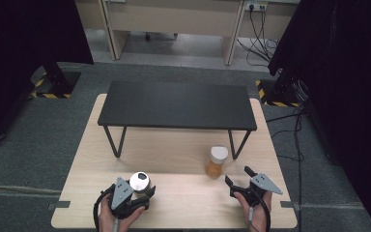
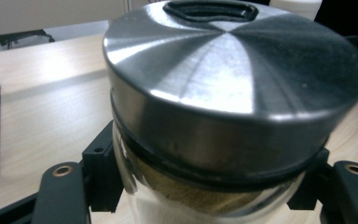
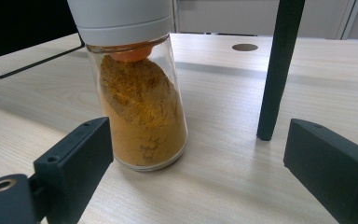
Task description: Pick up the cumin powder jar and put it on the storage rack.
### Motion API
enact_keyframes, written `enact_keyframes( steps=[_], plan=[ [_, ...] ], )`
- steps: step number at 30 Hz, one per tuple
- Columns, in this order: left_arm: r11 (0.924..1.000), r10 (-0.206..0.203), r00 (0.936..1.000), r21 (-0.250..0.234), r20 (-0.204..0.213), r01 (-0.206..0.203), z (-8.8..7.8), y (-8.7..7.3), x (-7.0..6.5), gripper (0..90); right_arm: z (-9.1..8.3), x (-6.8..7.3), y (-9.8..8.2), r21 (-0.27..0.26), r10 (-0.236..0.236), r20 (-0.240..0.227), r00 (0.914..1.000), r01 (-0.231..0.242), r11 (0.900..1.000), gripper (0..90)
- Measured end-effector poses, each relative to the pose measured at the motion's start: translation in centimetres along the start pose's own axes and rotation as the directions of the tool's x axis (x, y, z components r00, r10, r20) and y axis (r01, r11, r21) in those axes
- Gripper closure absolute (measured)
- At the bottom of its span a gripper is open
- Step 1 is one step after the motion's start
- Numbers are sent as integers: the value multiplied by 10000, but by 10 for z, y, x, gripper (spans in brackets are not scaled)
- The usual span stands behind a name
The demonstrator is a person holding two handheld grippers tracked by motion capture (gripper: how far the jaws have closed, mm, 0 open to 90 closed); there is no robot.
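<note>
**Steel-lidded jar in the left claw, orange spice jar waiting**

The left claw [image 1: 144, 192] is clenched on the glass jar with the brushed-steel lid [image 1: 139, 182], near the front left of the pale wooden counter [image 1: 183, 154]. In the left gripper view the black jaws press on the glass just below the lid on either side of that jar [image 2: 233, 88], which holds a brownish powder. Whether its base rests on the counter cannot be told from these pictures.

The right claw [image 1: 239, 180] is released, its jaws spread wide and nothing between them. Just ahead of it stands the glass jar of orange powder with the white cap [image 1: 216, 162], upright on the counter and untouched; the right gripper view shows this jar [image 3: 142, 112] just beyond the jaw tips.

As a judgement, the work is at an early stage: one jar is gripped, the other not yet taken, and neither is placed anywhere new.

The low black metal shelf [image 1: 176, 105] spans the far half of the counter with its top bare. One of its thin black legs [image 3: 277, 70] stands near the orange jar, so the right claw has little side room there. The counter's front edge is near both hands; the middle strip between the jars is free.
</note>
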State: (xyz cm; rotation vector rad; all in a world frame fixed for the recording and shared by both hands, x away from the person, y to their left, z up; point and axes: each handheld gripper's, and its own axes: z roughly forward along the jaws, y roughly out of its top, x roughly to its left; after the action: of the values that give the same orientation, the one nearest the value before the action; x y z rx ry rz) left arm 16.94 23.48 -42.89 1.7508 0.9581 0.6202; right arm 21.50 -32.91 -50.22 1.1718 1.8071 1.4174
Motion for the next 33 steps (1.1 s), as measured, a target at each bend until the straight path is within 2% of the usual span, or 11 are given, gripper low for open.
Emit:
enact_keyframes(
  steps=[5, 13, 18, 26, 33],
  plan=[
    [10000, 39, 9999, -84, 101, -38, -2, 8, 4, 297, 0, 0, 0, 1, -9, -7, 10000, 9, 10000, 82],
    [9989, 344, 9994, -323, 50, -342, -7, 25, 6, 297, 0, 0, 0, -6, -36, 0, 10000, 36, 10000, 82],
    [9980, 392, 9992, -505, 58, -389, -10, 36, 8, 298, 0, 0, 0, -10, -36, 4, 10000, 36, 10000, 82],
    [9972, 495, 9987, -571, 105, -488, -13, 57, 13, 298, 0, 0, 0, -7, -20, -1, 10000, 20, 10000, 82],
    [9958, 583, 9981, -725, 180, -568, -16, 84, 19, 299, 0, 0, 0, -10, -37, -2, 10000, 37, 10000, 82]
  ],
)
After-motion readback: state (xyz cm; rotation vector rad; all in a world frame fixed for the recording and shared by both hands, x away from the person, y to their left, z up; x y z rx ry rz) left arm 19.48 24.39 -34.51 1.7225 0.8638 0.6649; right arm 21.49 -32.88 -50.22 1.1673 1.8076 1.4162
